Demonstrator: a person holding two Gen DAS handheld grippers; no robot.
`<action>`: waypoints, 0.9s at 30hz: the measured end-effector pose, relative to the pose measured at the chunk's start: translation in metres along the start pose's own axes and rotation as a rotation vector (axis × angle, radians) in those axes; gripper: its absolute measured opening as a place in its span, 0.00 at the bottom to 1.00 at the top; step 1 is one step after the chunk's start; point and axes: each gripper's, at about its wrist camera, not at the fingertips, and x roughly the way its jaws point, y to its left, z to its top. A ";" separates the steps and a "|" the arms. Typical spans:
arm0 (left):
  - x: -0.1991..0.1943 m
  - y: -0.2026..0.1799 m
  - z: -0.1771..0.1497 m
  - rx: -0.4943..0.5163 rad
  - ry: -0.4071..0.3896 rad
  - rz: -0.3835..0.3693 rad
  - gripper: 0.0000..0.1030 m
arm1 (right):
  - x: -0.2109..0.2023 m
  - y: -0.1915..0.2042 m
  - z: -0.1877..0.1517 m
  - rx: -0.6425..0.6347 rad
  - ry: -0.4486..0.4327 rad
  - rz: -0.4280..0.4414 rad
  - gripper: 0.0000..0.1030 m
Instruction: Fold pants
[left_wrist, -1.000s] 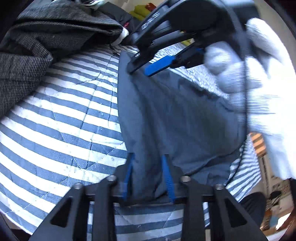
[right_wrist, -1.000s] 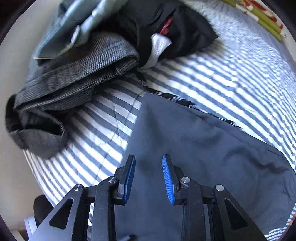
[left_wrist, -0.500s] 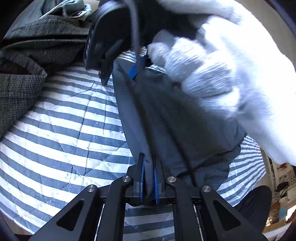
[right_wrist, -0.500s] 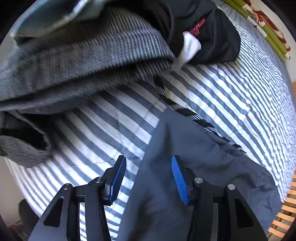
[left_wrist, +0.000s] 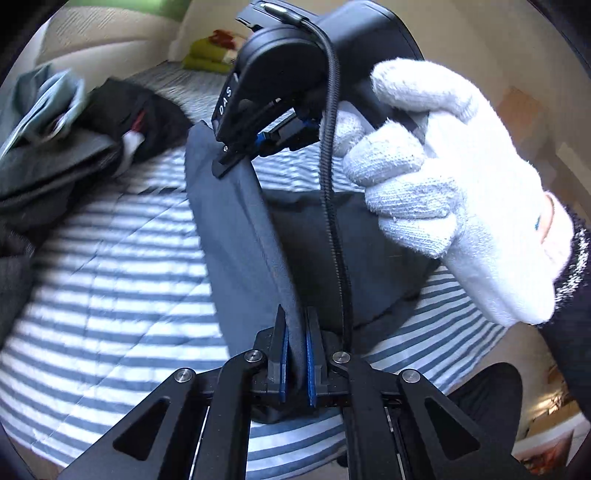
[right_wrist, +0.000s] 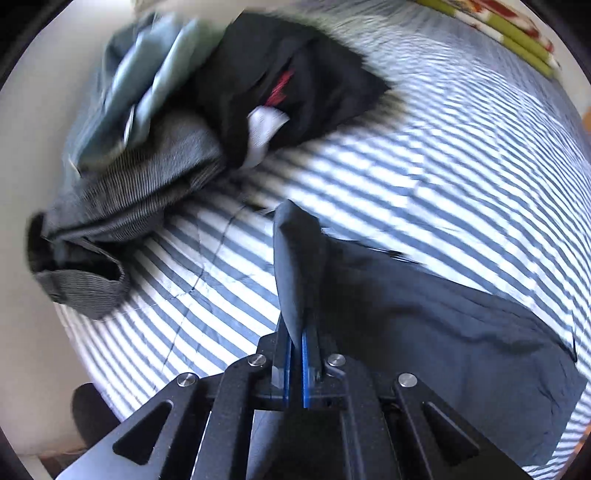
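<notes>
Lying on the striped bed cover, the dark blue pants are pinched along one edge by the left gripper. Another part is clamped by the right gripper, whose jaws have just been closing. A gloved hand is seen on its handle.

The pants lie on the bed, spreading toward four o'clock in the right wrist view. A heap of other clothes sits at ten o'clock, apparently just apart from them. Folded bedding lies at one o'clock, well behind.
</notes>
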 end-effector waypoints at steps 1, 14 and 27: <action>0.000 -0.009 0.008 0.013 -0.001 -0.014 0.07 | -0.010 -0.012 0.004 0.014 -0.021 0.007 0.03; 0.100 -0.185 0.048 0.233 0.075 -0.199 0.07 | -0.093 -0.223 -0.076 0.302 -0.141 -0.005 0.03; 0.208 -0.255 0.066 0.270 0.160 -0.196 0.06 | -0.064 -0.327 -0.097 0.406 -0.151 0.027 0.04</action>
